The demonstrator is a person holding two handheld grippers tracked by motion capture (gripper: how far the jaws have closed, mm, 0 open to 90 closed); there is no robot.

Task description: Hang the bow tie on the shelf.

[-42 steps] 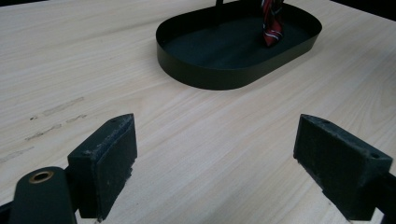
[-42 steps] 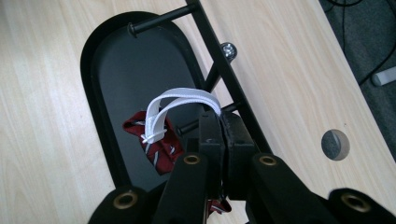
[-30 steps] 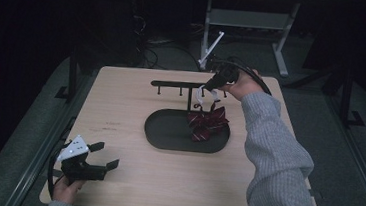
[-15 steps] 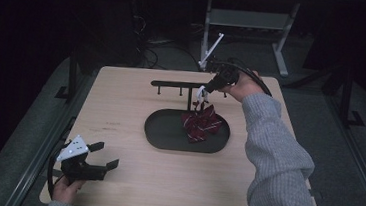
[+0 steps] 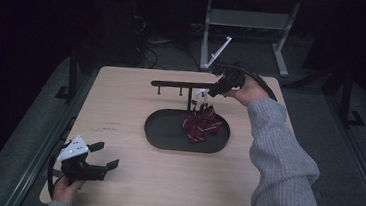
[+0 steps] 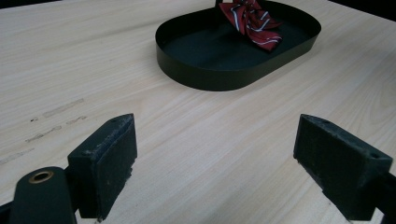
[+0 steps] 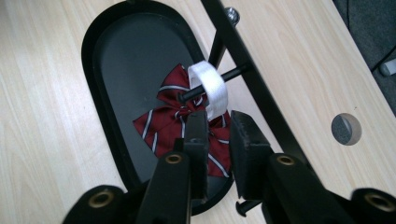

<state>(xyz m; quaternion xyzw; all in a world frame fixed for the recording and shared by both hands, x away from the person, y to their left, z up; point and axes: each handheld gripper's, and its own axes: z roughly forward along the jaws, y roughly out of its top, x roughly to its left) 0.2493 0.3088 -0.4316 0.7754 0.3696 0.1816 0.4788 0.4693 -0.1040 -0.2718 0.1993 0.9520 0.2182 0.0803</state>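
Bow tie's white loop point(image 7: 208, 87) is hung on the rack peg point(image 7: 219, 78) just ahead of the right gripper point(image 7: 219, 122), jaws just opening, nothing pinched; only backing off is left; left gripper point(image 6: 219, 154) spread, idle.

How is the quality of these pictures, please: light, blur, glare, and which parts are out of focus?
High view: the table is lit, the surroundings nearly black, the image soft. Left gripper view: the wood grain and tray are sharp, the near pads slightly soft. Right gripper view: the white loop glares, the striped bow tie is clear, the gripper body at the bottom is blurred.
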